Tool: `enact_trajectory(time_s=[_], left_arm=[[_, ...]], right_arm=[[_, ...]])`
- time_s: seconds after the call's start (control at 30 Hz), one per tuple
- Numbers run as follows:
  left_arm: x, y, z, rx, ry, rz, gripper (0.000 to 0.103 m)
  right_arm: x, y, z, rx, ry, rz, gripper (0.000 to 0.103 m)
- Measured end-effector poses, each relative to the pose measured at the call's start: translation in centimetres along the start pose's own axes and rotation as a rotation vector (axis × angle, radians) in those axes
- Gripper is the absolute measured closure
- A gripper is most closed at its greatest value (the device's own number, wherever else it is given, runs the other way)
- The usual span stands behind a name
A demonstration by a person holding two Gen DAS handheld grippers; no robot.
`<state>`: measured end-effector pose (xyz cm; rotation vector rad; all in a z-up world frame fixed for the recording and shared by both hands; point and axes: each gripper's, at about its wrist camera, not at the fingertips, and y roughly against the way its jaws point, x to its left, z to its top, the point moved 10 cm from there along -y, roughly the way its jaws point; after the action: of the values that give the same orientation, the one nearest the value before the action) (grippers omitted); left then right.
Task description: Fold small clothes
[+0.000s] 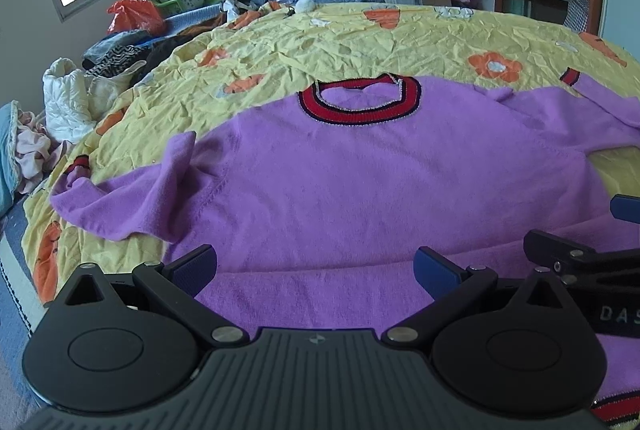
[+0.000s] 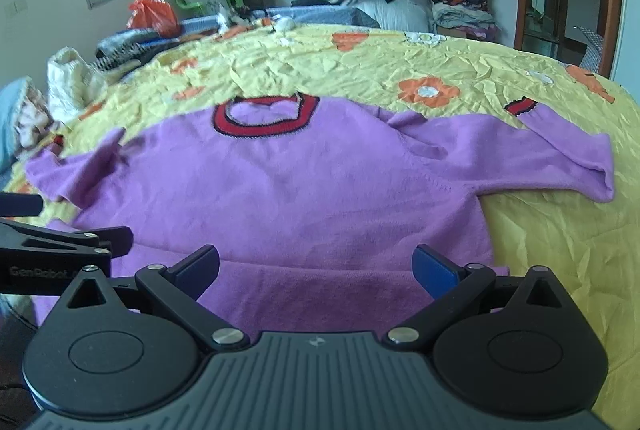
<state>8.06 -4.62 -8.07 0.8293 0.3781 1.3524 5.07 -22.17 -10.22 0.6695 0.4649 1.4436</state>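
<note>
My left tongs and right tongs hover released above the purple sweater's hem. Sweater lies flat; sleeves unfolded; folding barely begun.

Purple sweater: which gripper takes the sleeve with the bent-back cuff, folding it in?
Right, probably. The bent-back sleeve lies on the right gripper's side of the purple sweater. The left gripper, also open, would have to cross the body.

White letters "DAS" show on the right gripper, cut off by the frame edge. Faint "GenRobot" reads on the left gripper.
</note>
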Motion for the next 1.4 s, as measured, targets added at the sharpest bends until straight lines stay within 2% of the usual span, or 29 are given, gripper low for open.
enact_trajectory(time_s=[0.13, 0.33, 0.43, 0.57, 0.63, 0.7, 0.77, 0.83, 0.9, 1.0, 1.07, 1.13, 1.2, 1.27, 1.33, 1.4], left_arm=[[0.2, -1.2, 1.0, 0.001, 0.025, -0.019, 0.0], [1.2, -3.5, 1.7, 0.03, 0.046, -0.055, 0.0], [1.6, -4.3, 1.8, 0.042, 0.039, -0.067, 0.0], [1.8, -5.3, 1.5, 0.068, 0.066, -0.149, 0.0], [2.1, -5.5, 1.6, 0.06, 0.099, -0.141, 0.0], [2.4, -5.7, 1.9, 0.032, 0.176, -0.115, 0.0], [2.2, -5.9, 2.5, -0.015, 0.254, -0.117, 0.0], [0.8, -6.6, 2.8, 0.038, 0.26, -0.182, 0.0], [-1.4, -7.4, 3.1, 0.074, 0.208, -0.293, 0.0], [-2.5, -8.9, 3.0, 0.107, 0.288, -0.342, 0.0], [-3.1, -9.6, 2.9, 0.116, 0.303, -0.34, 0.0], [-3.5, -10.0, 2.6, 0.105, 0.274, -0.31, 0.0], [-4.1, -10.5, 2.4, 0.115, 0.235, -0.273, 0.0], [-4.7, -10.8, 2.1, 0.137, 0.205, -0.29, 0.0], [-4.8, -10.8, 2.1, 0.113, 0.187, -0.265, 0.0], [-4.9, -11.0, 2.2, 0.099, 0.185, -0.235, 0.0]], right_arm=[[0.2, -1.2, 0.9, 0.043, 0.004, 0.01, 0.0], [-0.2, -3.6, 2.4, 0.076, -0.021, -0.03, 0.0], [-0.7, -4.0, 3.3, 0.032, -0.065, -0.061, 0.0], [-0.7, -5.0, 4.5, 0.019, -0.038, -0.075, 0.0], [-1.1, -5.1, 5.3, -0.023, -0.033, -0.052, 0.0], [-2.2, -5.2, 6.5, -0.099, -0.001, -0.059, 0.0], [-4.0, -5.9, 7.3, -0.113, 0.054, -0.067, 0.0], [-6.5, -6.3, 8.1, -0.138, 0.101, -0.083, 0.0], [-10.4, -7.1, 9.0, -0.133, 0.154, -0.201, 0.0], [-15.6, -8.7, 10.2, -0.109, 0.201, -0.296, 0.0], [-18.9, -9.9, 11.3, -0.121, 0.225, -0.351, 0.0], [-21.5, -11.2, 12.3, -0.15, 0.244, -0.394, 0.0], [-23.7, -13.4, 12.7, -0.094, 0.219, -0.389, 0.0], [-25.0, -15.1, 13.1, -0.078, 0.214, -0.388, 0.0], [-25.9, -16.5, 13.2, -0.063, 0.218, -0.387, 0.0], [-26.3, -17.9, 13.2, -0.048, 0.208, -0.338, 0.0]])
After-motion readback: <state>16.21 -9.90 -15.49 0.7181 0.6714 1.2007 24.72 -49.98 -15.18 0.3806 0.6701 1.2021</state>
